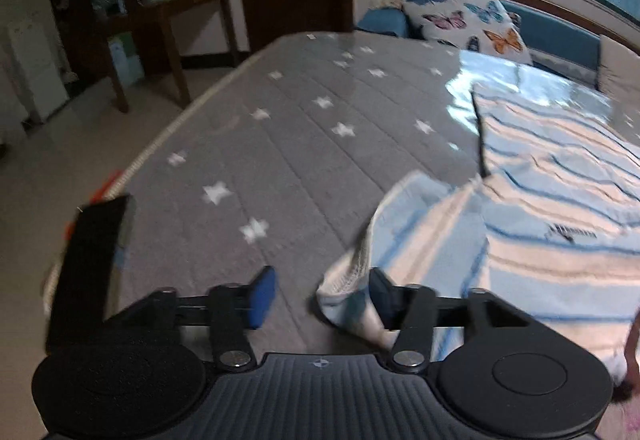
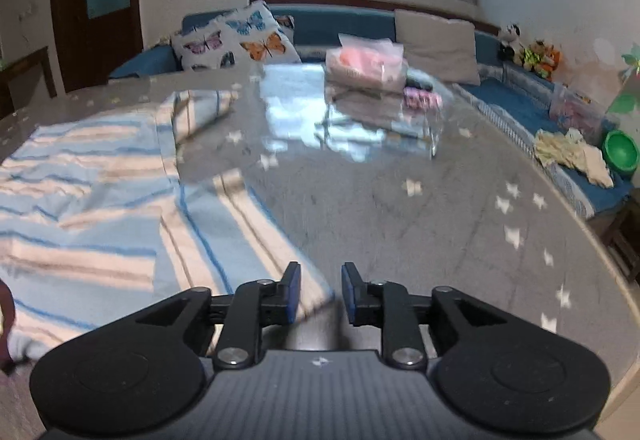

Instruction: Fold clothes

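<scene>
striped garment [image 1: 540, 232] against right jaw of left gripper [image 1: 320, 294], jaws apart

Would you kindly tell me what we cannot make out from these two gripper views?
- Left wrist view: whether the left gripper touches the striped garment; its hem lies by one finger, motion-blurred.
- Left wrist view: the garment's near right corner, cut off by the gripper body and the frame edge.
- Right wrist view: what the plastic bag holds; blur and glare off the table.
- Right wrist view: the garment's left part, cut off by the edge.
</scene>
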`<action>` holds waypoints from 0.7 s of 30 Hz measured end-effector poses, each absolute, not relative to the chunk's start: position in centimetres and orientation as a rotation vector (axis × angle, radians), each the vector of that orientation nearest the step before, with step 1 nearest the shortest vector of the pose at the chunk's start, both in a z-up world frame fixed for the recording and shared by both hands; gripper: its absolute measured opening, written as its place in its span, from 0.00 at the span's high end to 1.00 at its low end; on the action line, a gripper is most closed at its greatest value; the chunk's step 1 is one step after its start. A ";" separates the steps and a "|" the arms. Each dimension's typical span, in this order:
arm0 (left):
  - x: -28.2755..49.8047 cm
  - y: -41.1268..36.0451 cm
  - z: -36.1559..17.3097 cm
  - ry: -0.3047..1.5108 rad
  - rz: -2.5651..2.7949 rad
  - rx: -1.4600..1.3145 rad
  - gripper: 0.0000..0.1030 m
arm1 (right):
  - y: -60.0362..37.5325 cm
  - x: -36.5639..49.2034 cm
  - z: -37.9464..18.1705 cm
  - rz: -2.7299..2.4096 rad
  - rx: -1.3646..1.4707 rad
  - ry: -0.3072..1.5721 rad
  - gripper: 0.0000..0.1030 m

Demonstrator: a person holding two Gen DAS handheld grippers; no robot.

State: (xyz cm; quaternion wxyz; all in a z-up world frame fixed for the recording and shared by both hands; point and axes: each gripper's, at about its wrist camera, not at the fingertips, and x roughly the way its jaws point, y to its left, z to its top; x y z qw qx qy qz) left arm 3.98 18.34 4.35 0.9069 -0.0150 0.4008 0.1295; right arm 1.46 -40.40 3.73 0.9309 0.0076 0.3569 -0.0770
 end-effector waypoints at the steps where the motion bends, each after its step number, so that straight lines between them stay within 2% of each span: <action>1: 4.2 18.3 4.7 0.817 0.273 -0.028 0.42 | -40.2 1.8 4.3 -0.142 0.009 0.714 0.68; 2: 4.5 18.2 5.0 0.806 0.278 -0.025 0.39 | -39.9 2.3 4.8 -0.123 0.004 0.703 0.66; 4: 5.1 18.1 5.6 0.785 0.290 -0.020 0.26 | -39.2 3.6 5.5 -0.071 0.006 0.689 0.62; 6: 5.9 17.6 6.1 0.766 0.288 -0.013 0.20 | -38.5 5.0 6.0 -0.024 0.018 0.686 0.58; 9: 7.7 16.4 6.6 0.748 0.275 -0.004 0.09 | -37.1 7.8 6.7 0.048 0.036 0.679 0.48; 12: 10.0 14.8 6.8 0.737 0.260 0.014 0.08 | -35.8 10.3 7.4 0.078 0.031 0.660 0.38; 14: 11.7 13.7 6.8 0.736 0.241 0.018 0.06 | -35.2 12.1 7.7 0.084 0.034 0.657 0.19; 21: 17.5 10.2 6.8 0.732 0.174 0.049 0.01 | -32.7 18.5 6.8 0.090 -0.006 0.693 0.14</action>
